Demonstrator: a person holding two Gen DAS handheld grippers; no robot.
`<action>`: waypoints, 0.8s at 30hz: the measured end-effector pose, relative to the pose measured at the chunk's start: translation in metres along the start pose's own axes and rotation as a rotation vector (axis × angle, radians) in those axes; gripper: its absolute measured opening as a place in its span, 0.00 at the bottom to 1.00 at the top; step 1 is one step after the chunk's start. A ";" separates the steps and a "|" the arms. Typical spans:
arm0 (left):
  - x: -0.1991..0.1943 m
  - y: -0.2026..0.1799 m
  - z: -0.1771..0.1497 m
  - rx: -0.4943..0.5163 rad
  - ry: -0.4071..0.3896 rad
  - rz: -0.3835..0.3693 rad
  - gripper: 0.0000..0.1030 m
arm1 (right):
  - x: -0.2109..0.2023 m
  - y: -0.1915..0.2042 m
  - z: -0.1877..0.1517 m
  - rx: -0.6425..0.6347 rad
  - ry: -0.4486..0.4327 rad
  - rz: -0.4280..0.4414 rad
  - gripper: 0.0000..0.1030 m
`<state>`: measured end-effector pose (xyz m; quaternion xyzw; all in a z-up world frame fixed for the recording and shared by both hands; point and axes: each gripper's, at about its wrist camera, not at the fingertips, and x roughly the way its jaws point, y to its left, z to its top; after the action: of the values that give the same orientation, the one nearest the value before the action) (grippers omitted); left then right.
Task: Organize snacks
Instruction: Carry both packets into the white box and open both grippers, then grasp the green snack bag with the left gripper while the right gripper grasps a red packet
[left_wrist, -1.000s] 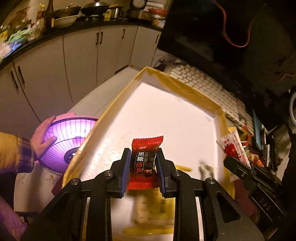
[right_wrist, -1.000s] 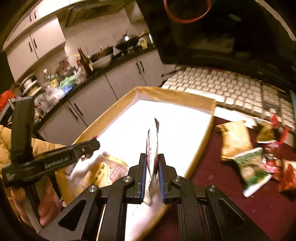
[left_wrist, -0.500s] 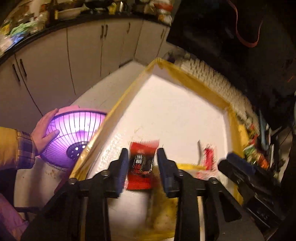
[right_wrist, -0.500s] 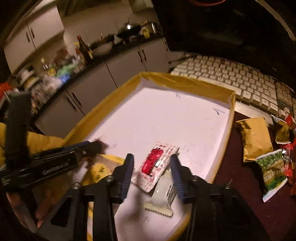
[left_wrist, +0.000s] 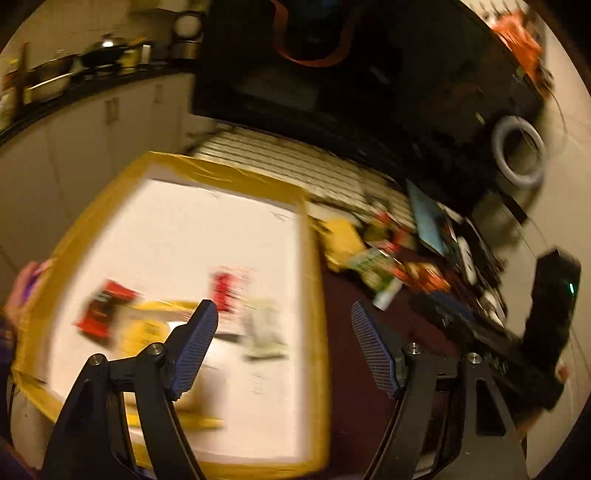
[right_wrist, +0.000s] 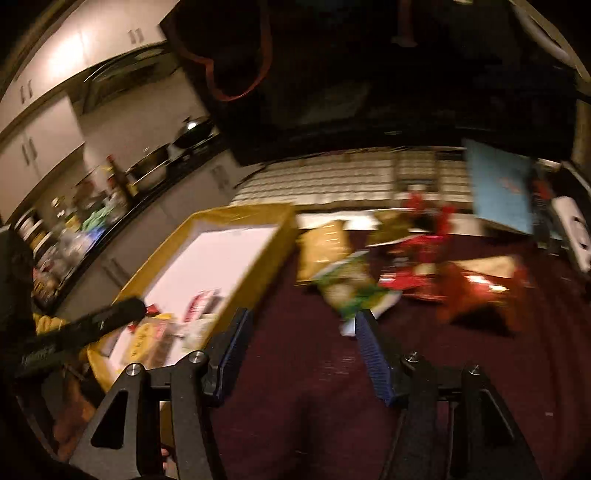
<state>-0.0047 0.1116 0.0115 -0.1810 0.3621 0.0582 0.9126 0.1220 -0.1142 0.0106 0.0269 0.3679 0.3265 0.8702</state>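
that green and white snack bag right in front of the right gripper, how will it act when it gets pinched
The green and white snack bag looks like a thin puffed pouch, so it will likely crumple and flop in the right gripper. It is probably light for its size. Its glossy film may slip, so a flat sealed edge seems safer.

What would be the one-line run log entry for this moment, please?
left gripper: open, empty | right gripper: open, empty, over maroon cloth | box: holds several snacks | loose snacks: outside box
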 end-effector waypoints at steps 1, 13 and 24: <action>0.003 -0.009 -0.003 0.015 0.018 -0.011 0.73 | -0.003 -0.008 0.000 0.013 -0.002 -0.010 0.59; 0.015 -0.048 -0.022 0.064 0.091 -0.041 0.73 | -0.014 -0.081 0.018 0.123 0.010 -0.080 0.59; 0.014 -0.056 -0.028 0.077 0.094 -0.047 0.73 | 0.039 -0.108 0.049 0.095 0.177 -0.058 0.59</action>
<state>0.0010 0.0492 -0.0002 -0.1567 0.4023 0.0143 0.9019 0.2333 -0.1662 -0.0093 0.0284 0.4591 0.2846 0.8411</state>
